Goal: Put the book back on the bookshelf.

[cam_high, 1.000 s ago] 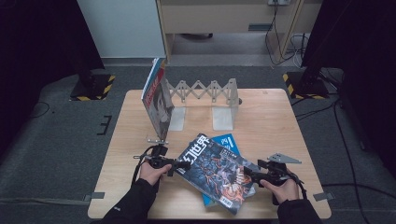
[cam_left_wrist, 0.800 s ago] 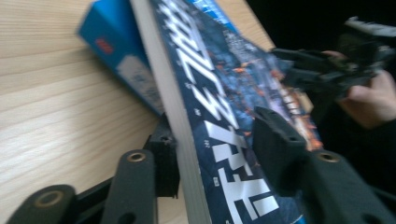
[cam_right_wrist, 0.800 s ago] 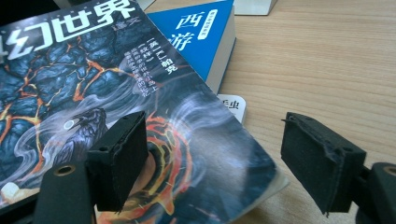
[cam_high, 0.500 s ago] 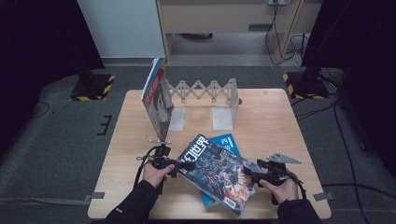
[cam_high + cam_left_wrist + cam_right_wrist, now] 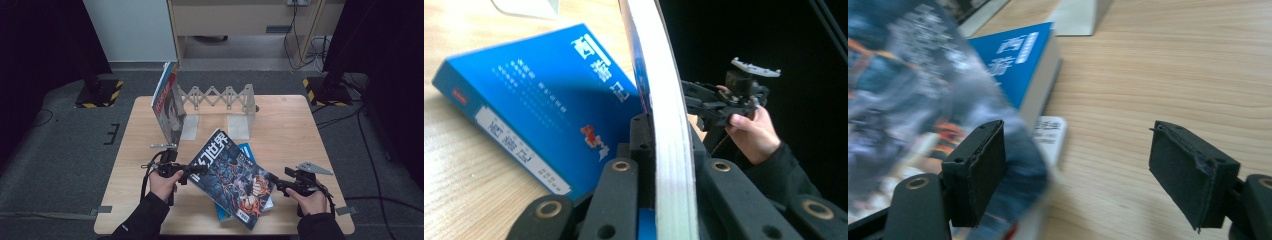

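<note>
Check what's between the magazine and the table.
The blue book lies flat on the table, under the magazine that the left gripper has just closed on; the left gripper view shows it best.

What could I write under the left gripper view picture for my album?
Left tongs shut on the magazine's edge, lifted above the blue book on the wooden table.

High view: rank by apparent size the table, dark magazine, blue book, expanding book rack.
1. table
2. dark magazine, nearer the camera
3. expanding book rack
4. blue book, mostly covered by the magazine, so its rank is unsure
</note>
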